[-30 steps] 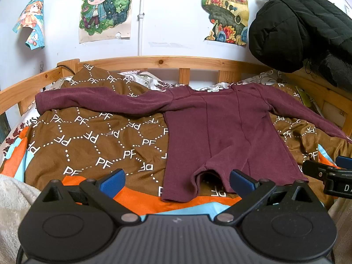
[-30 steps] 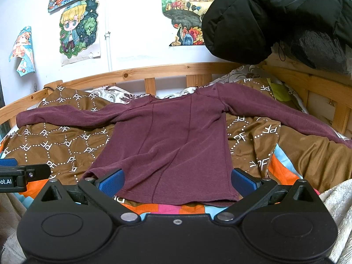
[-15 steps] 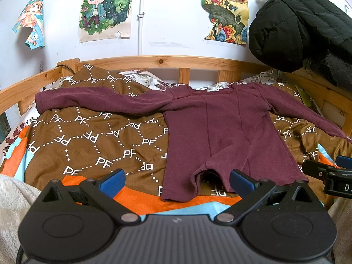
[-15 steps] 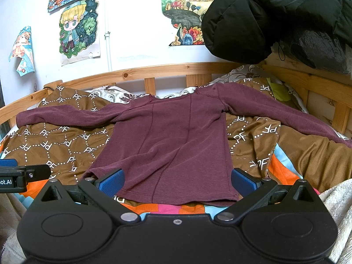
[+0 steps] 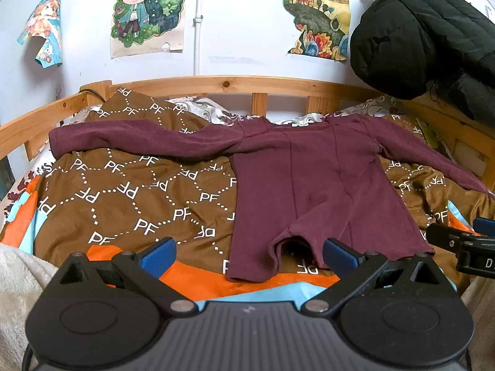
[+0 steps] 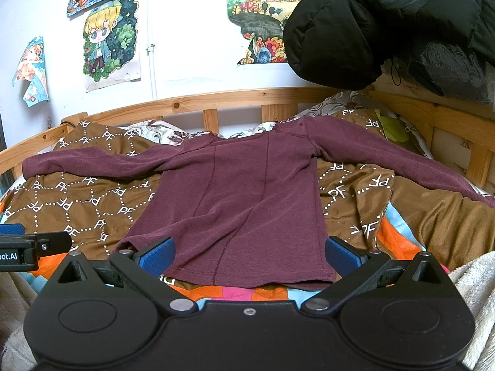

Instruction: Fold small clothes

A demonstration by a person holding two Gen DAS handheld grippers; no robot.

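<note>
A maroon long-sleeved top (image 5: 312, 185) (image 6: 244, 201) lies spread flat on the bed, both sleeves stretched out to the sides and its hem nearest me. In the left wrist view the hem is puckered up in the middle. My left gripper (image 5: 249, 252) hovers open just short of the hem's left part, nothing between its blue fingers (image 5: 156, 255). My right gripper (image 6: 249, 252) is open too, its fingers (image 6: 343, 255) straddling the hem's width from just in front. Each gripper shows at the edge of the other's view, the right gripper (image 5: 464, 244) and the left gripper (image 6: 27, 247).
The top rests on a brown patterned quilt (image 5: 130, 191) with orange and blue patches. A wooden bed rail (image 5: 216, 82) runs along the far side and both ends. A black puffer jacket (image 6: 386, 21) hangs at the upper right. A fluffy white blanket (image 5: 18, 275) (image 6: 473, 293) lies at the near corners.
</note>
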